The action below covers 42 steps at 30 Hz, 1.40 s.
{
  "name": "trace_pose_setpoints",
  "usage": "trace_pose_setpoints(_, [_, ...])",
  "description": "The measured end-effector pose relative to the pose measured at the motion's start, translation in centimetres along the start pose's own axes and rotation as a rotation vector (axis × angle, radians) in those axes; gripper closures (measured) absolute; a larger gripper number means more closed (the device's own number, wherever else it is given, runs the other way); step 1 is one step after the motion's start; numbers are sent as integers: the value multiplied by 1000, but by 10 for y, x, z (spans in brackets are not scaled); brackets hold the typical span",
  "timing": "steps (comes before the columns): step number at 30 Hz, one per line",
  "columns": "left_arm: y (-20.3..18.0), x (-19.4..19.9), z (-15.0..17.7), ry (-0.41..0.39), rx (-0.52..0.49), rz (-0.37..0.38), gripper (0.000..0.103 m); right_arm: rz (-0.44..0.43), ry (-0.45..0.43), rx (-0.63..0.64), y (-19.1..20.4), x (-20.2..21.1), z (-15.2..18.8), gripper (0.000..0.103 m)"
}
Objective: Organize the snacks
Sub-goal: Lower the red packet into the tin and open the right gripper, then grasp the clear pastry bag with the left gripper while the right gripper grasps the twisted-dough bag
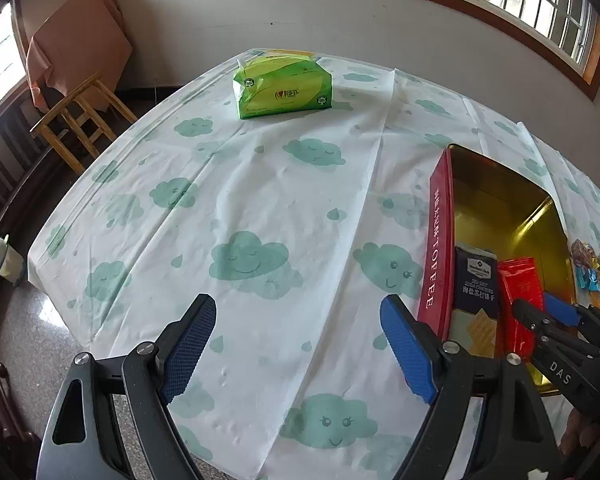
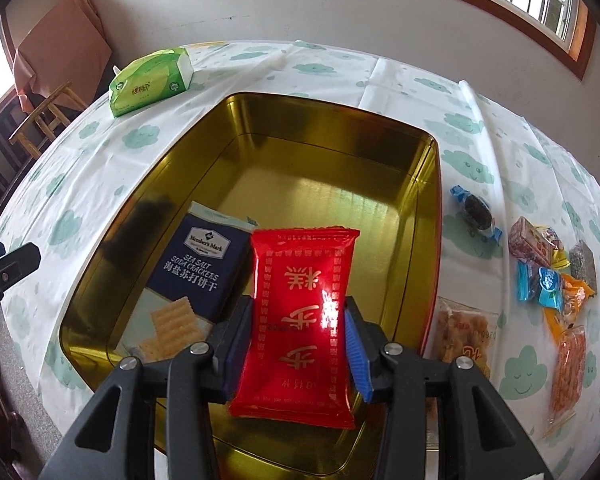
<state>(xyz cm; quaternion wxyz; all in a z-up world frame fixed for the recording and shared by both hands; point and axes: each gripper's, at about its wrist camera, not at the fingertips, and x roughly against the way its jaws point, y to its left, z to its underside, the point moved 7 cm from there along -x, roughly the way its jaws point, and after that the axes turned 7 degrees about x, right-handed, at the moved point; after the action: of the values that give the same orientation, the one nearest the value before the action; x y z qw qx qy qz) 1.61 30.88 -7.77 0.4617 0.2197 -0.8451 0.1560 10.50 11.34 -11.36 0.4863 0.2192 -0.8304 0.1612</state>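
Observation:
My right gripper (image 2: 298, 332) is shut on a red snack packet (image 2: 300, 304), held just over the near end of the gold-lined toffee tin (image 2: 428, 216). A navy pack of sea salt soda crackers (image 2: 198, 268) lies in the tin to the packet's left. In the left wrist view the tin (image 1: 440, 240) stands at the right with the cracker pack (image 1: 476, 284) and red packet (image 1: 518, 292) inside its rim, the right gripper (image 1: 548, 312) over them. My left gripper (image 1: 298, 344) hangs open above bare tablecloth left of the tin, nothing between its fingers.
Several loose wrapped snacks (image 2: 548, 276) lie on the cloud-print tablecloth (image 2: 452, 80) right of the tin, one blue-wrapped sweet (image 2: 476, 216) apart from them. A green tissue pack (image 1: 282, 84) sits at the far side. A wooden stool (image 1: 80, 120) stands beyond the table's left edge.

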Motion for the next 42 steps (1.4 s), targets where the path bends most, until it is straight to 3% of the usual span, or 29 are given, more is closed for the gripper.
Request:
trace_pose_setpoints(4, [-5, 5, 1, -5, 2, 9, 22, -25, -37, -5, -3, 11, -3, 59])
trace_pose_setpoints(6, [-12, 9, 1, -11, -1, 21, 22, -66, -92, -20, -9, 27, -4, 59])
trace_pose_setpoints(9, [-30, 17, 3, -17, -25, 43, 22, -61, -149, -33, -32, 50, 0, 58])
trace_pose_setpoints(18, [-120, 37, 23, -6, -163, 169, 22, 111, -152, -121, -159, 80, 53, 49])
trace_pose_setpoints(26, [-192, 53, 50, 19, -280, 250, 22, 196, -101, -163, -232, 75, 101, 43])
trace_pose_setpoints(34, [-242, 56, 69, 53, -341, 288, 23, 148, -61, -142, -241, 53, 118, 43])
trace_pose_setpoints(42, [-274, 50, 80, 85, -369, 300, 35, 130, -86, -118, -236, 40, 118, 45])
